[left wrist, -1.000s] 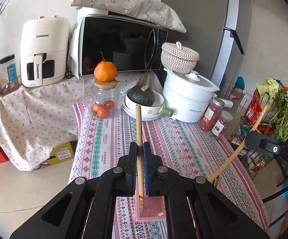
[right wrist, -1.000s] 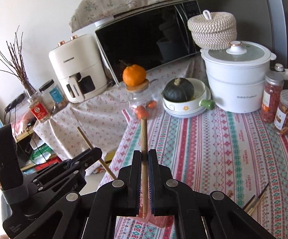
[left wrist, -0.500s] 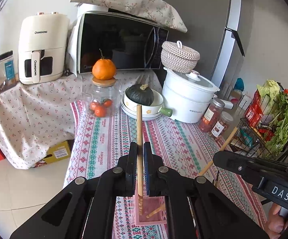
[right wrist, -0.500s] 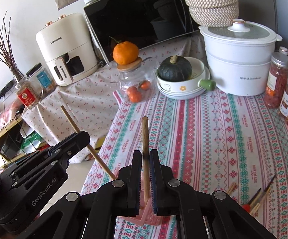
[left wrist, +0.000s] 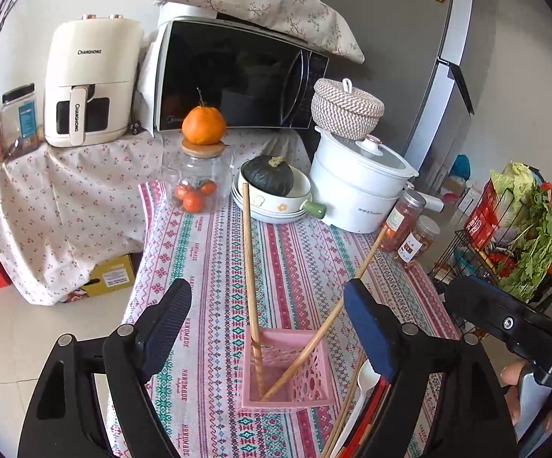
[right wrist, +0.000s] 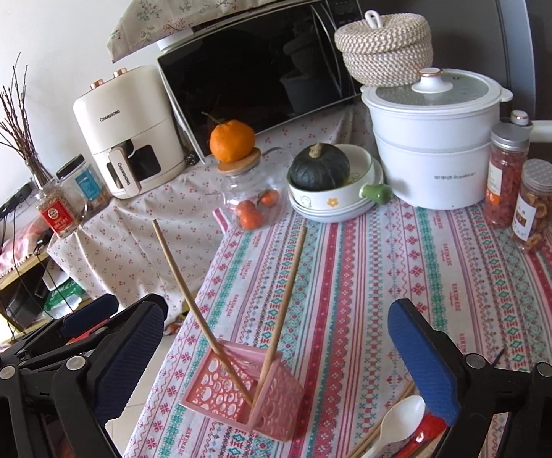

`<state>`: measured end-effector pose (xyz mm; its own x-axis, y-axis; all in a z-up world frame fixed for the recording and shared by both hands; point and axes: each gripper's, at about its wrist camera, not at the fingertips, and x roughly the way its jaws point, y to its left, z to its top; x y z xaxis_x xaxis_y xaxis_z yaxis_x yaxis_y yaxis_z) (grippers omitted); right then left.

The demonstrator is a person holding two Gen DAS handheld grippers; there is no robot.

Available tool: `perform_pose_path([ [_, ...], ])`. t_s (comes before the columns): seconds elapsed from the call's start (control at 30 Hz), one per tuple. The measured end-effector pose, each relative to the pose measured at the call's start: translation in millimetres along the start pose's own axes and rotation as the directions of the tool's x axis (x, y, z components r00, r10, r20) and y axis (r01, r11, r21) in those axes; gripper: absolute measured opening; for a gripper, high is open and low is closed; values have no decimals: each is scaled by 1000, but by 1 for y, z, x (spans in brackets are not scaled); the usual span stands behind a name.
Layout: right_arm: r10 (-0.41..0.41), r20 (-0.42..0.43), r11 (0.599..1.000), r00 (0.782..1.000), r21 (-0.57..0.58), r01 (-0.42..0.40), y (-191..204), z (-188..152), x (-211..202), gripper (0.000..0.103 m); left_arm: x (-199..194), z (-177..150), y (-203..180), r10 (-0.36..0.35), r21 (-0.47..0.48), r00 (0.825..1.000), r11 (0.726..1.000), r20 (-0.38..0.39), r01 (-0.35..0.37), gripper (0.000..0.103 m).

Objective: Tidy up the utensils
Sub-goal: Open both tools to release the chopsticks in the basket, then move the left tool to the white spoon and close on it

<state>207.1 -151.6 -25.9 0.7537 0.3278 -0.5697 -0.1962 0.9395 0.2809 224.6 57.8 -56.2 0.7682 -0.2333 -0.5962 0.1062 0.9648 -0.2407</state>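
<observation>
Striped, cross-stitch-patterned tablecloth [right wrist: 390,267] covers the table I am working over, with a black microwave [left wrist: 238,76] and a cream air fryer [left wrist: 89,80] behind. I count two long wooden chopsticks [left wrist: 251,267] standing tilted in one pink perforated plastic basket [right wrist: 276,400], their tips crossing at its bottom. My left gripper [left wrist: 266,334] and right gripper [right wrist: 272,358] are both opening, jaws spread wide, chopsticks between them but untouched. One white plastic spoon [right wrist: 398,423] lies just beside the basket with a red utensil and more chopsticks I cannot count. Only my left view shows the wire rack of leafy greens [left wrist: 524,236] and fingers [left wrist: 512,374] on the other gripper's handle; only my right view shows bare twigs [right wrist: 8,122].
</observation>
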Motion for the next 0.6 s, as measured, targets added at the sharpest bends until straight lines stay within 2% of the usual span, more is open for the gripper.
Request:
perform_pose_path([
  [0.1, -60, -15, 998, 998, -11, 60, -12, -5, -5, 103, -3, -6, -4, 17, 8, 999, 1000, -34, -17, 92],
  [0.3, -163, -34, 986, 986, -52, 161, -39, -21, -18, 103, -9, -26, -11, 22, 23, 994, 1000, -107, -19, 93],
  [0.6, -265, -149, 964, 953, -53, 260, -87, -49, -25, 103, -19, -60, -50, -21, 140, 978, 989, -209, 51, 93],
])
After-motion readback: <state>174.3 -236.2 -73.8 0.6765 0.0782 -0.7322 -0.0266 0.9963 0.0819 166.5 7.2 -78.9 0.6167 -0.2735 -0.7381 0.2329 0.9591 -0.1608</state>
